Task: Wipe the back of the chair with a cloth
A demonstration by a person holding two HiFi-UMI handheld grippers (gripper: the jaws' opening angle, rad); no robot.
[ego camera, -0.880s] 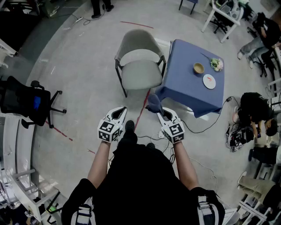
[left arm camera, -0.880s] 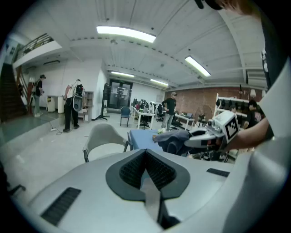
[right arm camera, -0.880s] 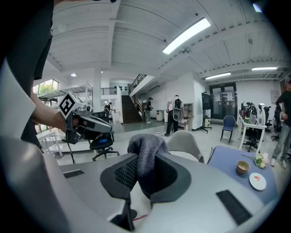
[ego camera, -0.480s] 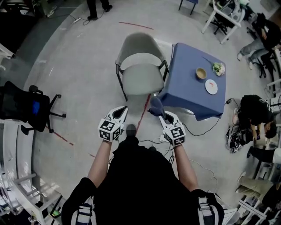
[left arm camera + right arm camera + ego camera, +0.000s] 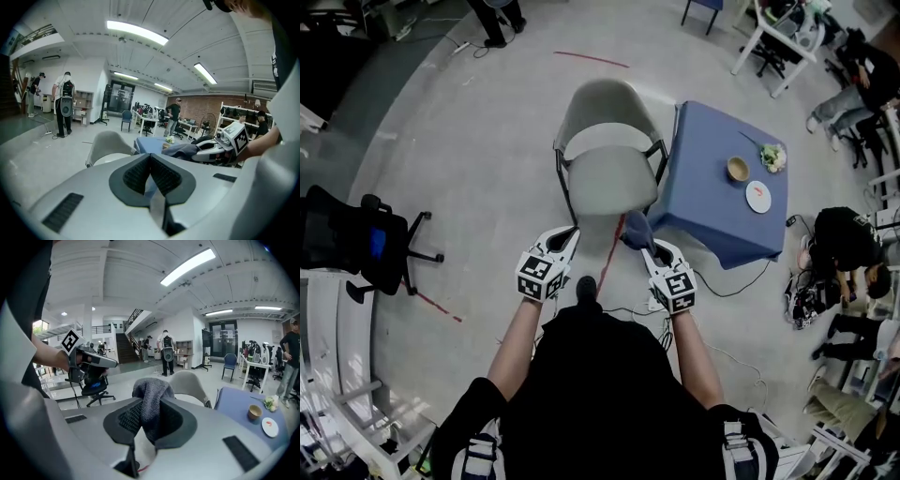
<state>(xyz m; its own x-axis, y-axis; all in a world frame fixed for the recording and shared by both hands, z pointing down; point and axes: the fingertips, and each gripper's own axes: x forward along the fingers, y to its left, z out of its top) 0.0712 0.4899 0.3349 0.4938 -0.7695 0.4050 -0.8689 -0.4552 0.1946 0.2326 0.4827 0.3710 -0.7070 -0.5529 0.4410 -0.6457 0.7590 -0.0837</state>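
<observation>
A pale grey shell chair (image 5: 605, 141) on black legs stands ahead of me, its seat facing me and its curved back (image 5: 607, 97) on the far side. The chair (image 5: 190, 383) also shows in the right gripper view, and the same chair (image 5: 107, 145) in the left gripper view. My right gripper (image 5: 643, 244) is shut on a dark grey cloth (image 5: 636, 228), which bulges up between the jaws as a folded cloth (image 5: 150, 401). My left gripper (image 5: 566, 240) is shut with nothing in it, level with the right one. Both are held short of the seat's front edge.
A table under a blue cloth (image 5: 727, 187) stands right of the chair with a bowl (image 5: 738, 169), a plate (image 5: 758, 196) and some greens. A black office chair (image 5: 356, 239) is at the left. Cables lie on the floor by my feet. People sit at the right.
I have stepped toward the chair: it and the blue table lie lower and closer in the head view. Both grippers keep their hold and their spacing.
</observation>
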